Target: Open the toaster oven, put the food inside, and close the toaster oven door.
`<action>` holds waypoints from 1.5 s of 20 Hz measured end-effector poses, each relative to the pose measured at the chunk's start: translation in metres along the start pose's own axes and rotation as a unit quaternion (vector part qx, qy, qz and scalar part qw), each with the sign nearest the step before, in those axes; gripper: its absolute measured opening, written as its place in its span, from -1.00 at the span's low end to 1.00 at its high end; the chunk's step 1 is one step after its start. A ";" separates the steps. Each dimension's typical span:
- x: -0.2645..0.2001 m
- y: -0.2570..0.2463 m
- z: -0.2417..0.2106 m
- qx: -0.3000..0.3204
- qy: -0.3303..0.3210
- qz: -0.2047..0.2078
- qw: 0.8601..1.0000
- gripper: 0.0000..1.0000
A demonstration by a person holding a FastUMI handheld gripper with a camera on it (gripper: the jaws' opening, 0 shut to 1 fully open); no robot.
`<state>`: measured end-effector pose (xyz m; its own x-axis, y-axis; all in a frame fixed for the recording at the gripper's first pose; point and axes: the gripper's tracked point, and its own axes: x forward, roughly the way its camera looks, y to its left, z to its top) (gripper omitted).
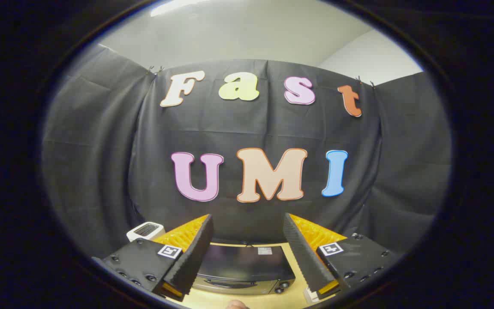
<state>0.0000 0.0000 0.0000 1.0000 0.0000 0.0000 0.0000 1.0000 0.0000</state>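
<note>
A black toaster oven (242,266) stands on a light wooden table (292,296), seen from above between and just beyond my fingers. Its door faces me and looks closed, with a handle and knobs along the front. My gripper (247,223) is held high above it, open, with nothing between its fingers (191,257). A small rounded piece, food or a fingertip, shows at the table's near edge (235,304); I cannot tell which.
A small white appliance with a dark slotted top (145,231) sits to the left of the oven, behind my left finger. The booth's black cloth wall (101,171) rises right behind the table.
</note>
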 end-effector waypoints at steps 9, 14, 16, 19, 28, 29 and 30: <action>-0.006 -0.002 0.007 0.007 -0.003 -0.013 1.000 1.00; -0.009 -0.009 0.015 0.014 0.003 -0.022 1.000 1.00; -0.008 -0.017 0.019 0.018 0.006 -0.034 0.999 1.00; -0.001 -0.023 0.024 0.025 -0.001 -0.043 0.999 1.00; 0.008 -0.009 0.035 0.025 -0.024 -0.029 0.999 1.00; 0.009 -0.011 0.031 0.019 -0.024 -0.033 0.999 1.00; 0.012 -0.013 0.022 0.016 -0.024 -0.037 0.999 1.00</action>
<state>0.0115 -0.0126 0.0224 0.9961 -0.0741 0.0468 0.0726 0.9968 0.0329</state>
